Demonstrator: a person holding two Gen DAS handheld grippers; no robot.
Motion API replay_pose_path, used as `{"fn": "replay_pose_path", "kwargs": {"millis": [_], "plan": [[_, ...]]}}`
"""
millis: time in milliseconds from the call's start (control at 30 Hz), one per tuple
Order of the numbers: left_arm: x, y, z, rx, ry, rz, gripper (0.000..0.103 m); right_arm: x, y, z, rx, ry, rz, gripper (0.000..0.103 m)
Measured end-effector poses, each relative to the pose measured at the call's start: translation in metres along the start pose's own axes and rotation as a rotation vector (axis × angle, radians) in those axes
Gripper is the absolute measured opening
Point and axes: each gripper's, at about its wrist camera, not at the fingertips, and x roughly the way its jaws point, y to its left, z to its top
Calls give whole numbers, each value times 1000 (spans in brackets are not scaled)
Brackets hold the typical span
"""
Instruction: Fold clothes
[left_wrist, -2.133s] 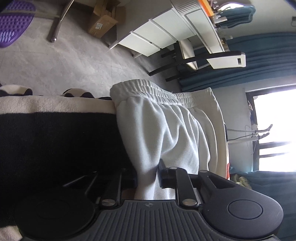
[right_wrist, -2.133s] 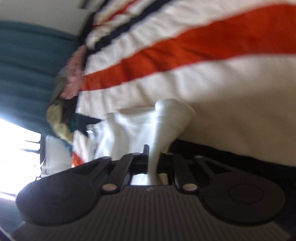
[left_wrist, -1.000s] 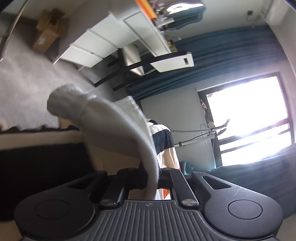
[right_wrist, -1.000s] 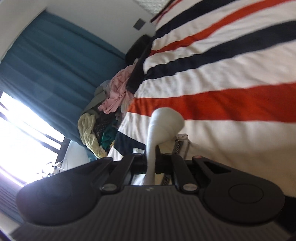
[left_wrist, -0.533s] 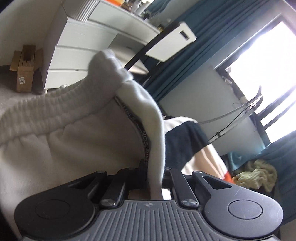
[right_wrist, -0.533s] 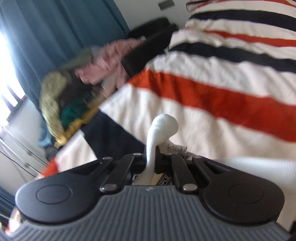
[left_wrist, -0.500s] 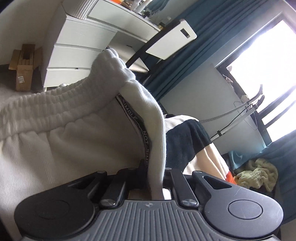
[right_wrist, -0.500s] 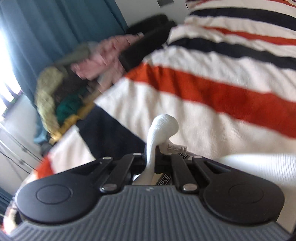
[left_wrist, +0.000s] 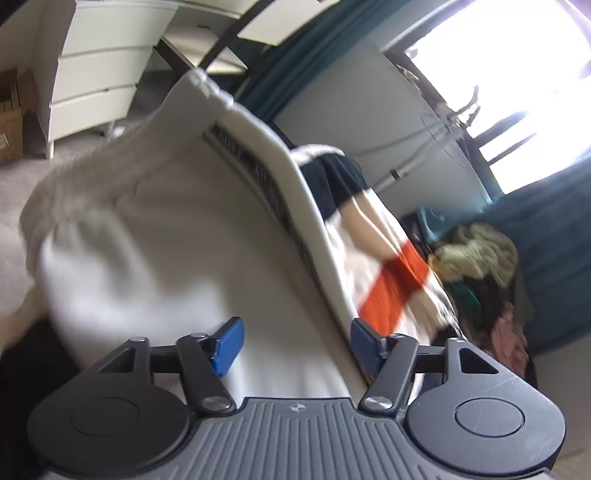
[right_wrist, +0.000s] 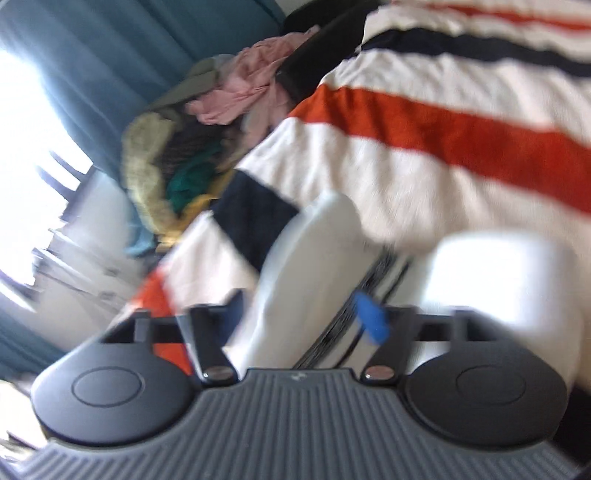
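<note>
1. The left gripper (left_wrist: 293, 341) has its blue-padded fingers (left_wrist: 226, 345) spread wide apart; nothing is pinched between them; the white sweatpants (left_wrist: 166, 236) lie directly ahead of and under the gap, spreading off to the gripper's left, with the ribbed waistband at the far left edge and a dark lettered side stripe (left_wrist: 280, 218) running away from the gripper's right finger.
2. Beyond that stripe, to the gripper's right, the striped blanket (left_wrist: 391, 288) shows its orange and black bands; a heap of other clothes (left_wrist: 476, 254) sits further right, well apart.
3. The right gripper (right_wrist: 308, 319) is likewise spread; white cloth of the sweatpants (right_wrist: 306, 266) rises between the fingers but, as far as the blur allows, neither pad presses on it; a second white fold lies just off the gripper's right.
4. Judgement on handling: the fabric looks thick, fleecy and limp; light enough to lift by one edge, yet it will sag and bunch; not slippery, not fragile.
5. Best holds, in my view, are the elastic waistband or the doubled seam along the stripe; there the layers are stiffest and a pinch catches every ply.
</note>
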Motion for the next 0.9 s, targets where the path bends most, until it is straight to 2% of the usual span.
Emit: {"fn": "replay_pose_path", "kwargs": {"millis": [33,200,267,333,400,467,567,633,800,867,900], "plan": [[-8,5,-11,-18,8,-17,78,-14,-4,-6,20,6,23,75],[-37,35,-64,-136,19,-53,79,-75,-35,-37,144,82,130,76],[-42,48,-86,-155,3,-35,79,-93,-51,-49,189,102,152,75],[-45,63,-107,-206,-16,-31,79,-93,-62,-56,201,132,158,74],[-45,79,-124,-255,-22,-37,76,-89,-71,-62,211,163,157,65],[-42,86,-127,-260,-42,-48,74,-84,-81,-68,220,195,157,64],[-34,89,-122,-227,-122,-73,73,-78,-95,-76,235,242,156,62],[-29,93,-119,-245,-171,-103,71,-72,-102,-81,245,264,159,51],[-7,100,-93,-282,-240,-120,62,-44,-100,-80,257,222,202,50],[3,101,-84,-275,-262,-90,51,-37,-98,-75,260,192,214,49],[7,102,-79,-275,-273,-87,49,-33,-100,-72,270,172,216,49]]}}
